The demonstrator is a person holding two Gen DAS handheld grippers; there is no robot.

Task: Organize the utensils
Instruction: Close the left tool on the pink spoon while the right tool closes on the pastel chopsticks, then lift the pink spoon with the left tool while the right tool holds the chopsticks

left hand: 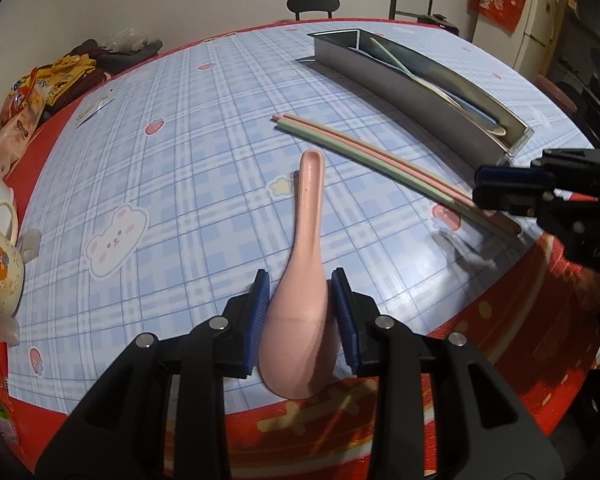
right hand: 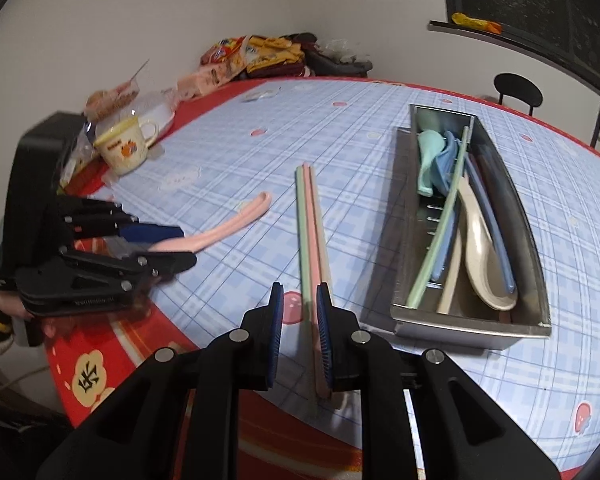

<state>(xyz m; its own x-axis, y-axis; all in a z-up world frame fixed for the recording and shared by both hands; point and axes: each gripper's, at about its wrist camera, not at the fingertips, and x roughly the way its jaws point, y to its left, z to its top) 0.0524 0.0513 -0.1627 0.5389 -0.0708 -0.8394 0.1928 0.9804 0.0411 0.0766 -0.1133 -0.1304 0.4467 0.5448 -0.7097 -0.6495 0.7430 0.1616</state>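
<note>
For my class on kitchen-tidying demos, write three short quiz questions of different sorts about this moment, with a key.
1. True or false: the pink spoon already lies inside the metal tray.
2. Multiple choice: what lies between the fingers of the right gripper? A) a mug B) the chopsticks C) a blue spoon
3. Fill in: the left gripper has the spoon's ____ end between its blue pads.

Key:
1. False; it lies on the checked tablecloth.
2. B; they lie on the table beside the tray, the jaws narrowly apart around them.
3. Bowl; the handle points away from the gripper.
</note>
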